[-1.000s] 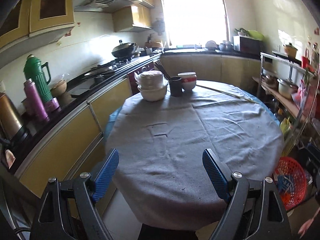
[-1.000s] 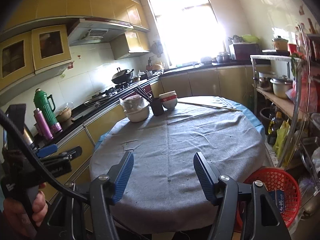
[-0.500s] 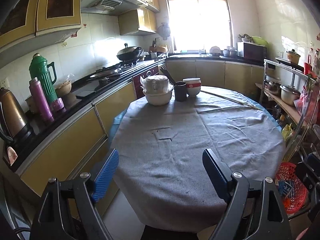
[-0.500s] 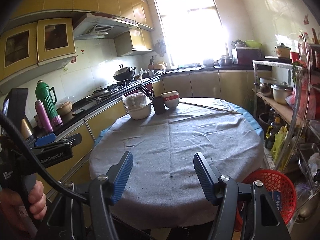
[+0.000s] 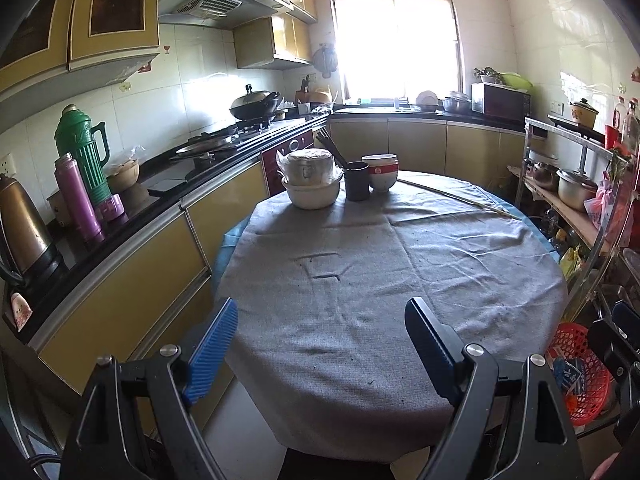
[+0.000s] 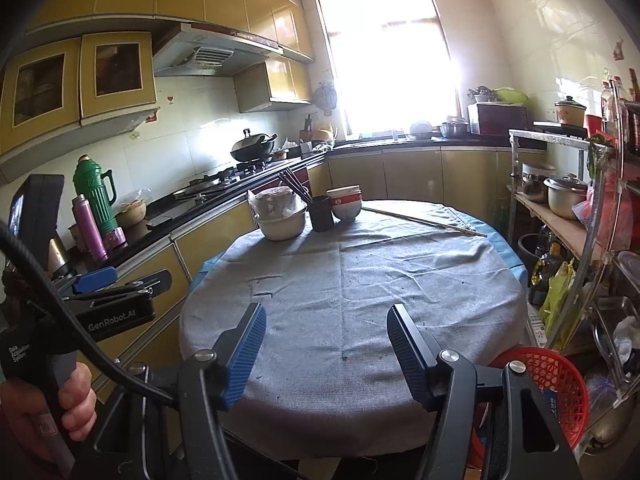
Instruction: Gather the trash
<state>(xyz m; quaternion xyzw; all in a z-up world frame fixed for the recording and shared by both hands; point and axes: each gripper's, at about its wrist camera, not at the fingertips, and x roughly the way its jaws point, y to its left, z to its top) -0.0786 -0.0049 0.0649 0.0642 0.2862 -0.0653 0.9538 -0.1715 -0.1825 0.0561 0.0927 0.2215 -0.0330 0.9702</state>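
- Hovering over the near edge of the round desk (image 5: 360,300), the left hand-held gripper (image 5: 320,354) has its blue pads spread wide, nothing between them.
- The right hand-held gripper (image 6: 326,354) hangs beside it, also released and empty.
- A red basket (image 6: 548,376) sits on the floor just right of the desk, with scraps of packaging inside.
- Only small dark specks show on the grey cloth (image 6: 360,280); no larger trash can be made out there.
- At the far side stand a bowl (image 5: 312,194), a dark cup (image 5: 357,181) with chopsticks and a stack of bowls (image 5: 381,172).
- A hand (image 6: 76,400) grips the left handle.
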